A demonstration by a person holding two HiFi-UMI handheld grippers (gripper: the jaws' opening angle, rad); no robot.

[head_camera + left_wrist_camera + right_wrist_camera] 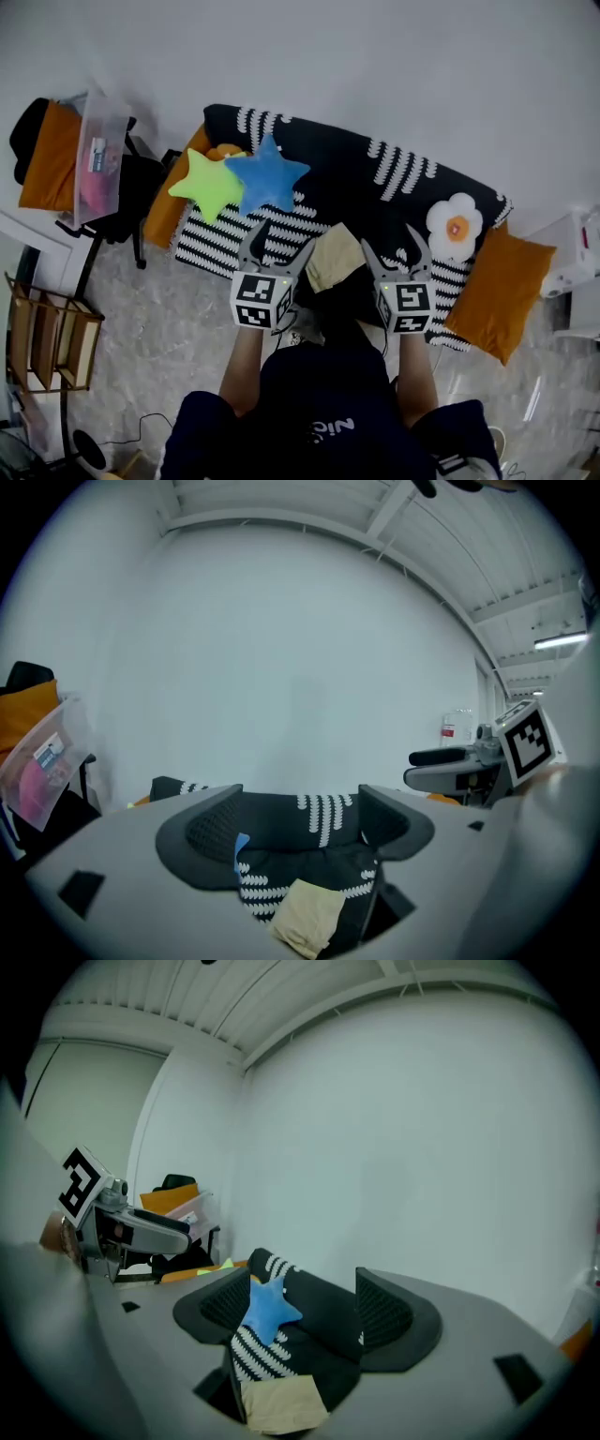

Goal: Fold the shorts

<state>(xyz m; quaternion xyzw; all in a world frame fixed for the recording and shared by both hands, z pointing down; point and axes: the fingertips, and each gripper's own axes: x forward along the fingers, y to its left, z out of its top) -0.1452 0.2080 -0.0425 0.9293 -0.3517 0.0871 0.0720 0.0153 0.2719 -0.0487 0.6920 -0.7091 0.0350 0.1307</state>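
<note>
Against the white wall stood a sofa (356, 178) w/ a black-and-white patterned cover and an orange cushion (502, 286) at its right end. On the seat a blue star pillow (267, 176) touched a green star pillow (208, 183), w/ a flower pillow (455, 225) farther right. The beige shorts (333, 261) sat near the seat's front edge, btwn the two grippers, as a small compact bundle. They looked folded over at least once, but the layers couldn't be made out.

The left gripper (279, 242) hovered just left of the shorts, jaws wide apart w/ nothing btwn them. The right gripper (389, 242) mirrored it on the other side, jaws also wide and empty. Neither touched the cloth.

Judged step: btwn folds or near the end, w/ most of the job prob. done. A next move, if any, would call for lowering both grippers to one edge, pinching the top layer only, and carrying it over w/o dragging the bundle out of square.
</note>
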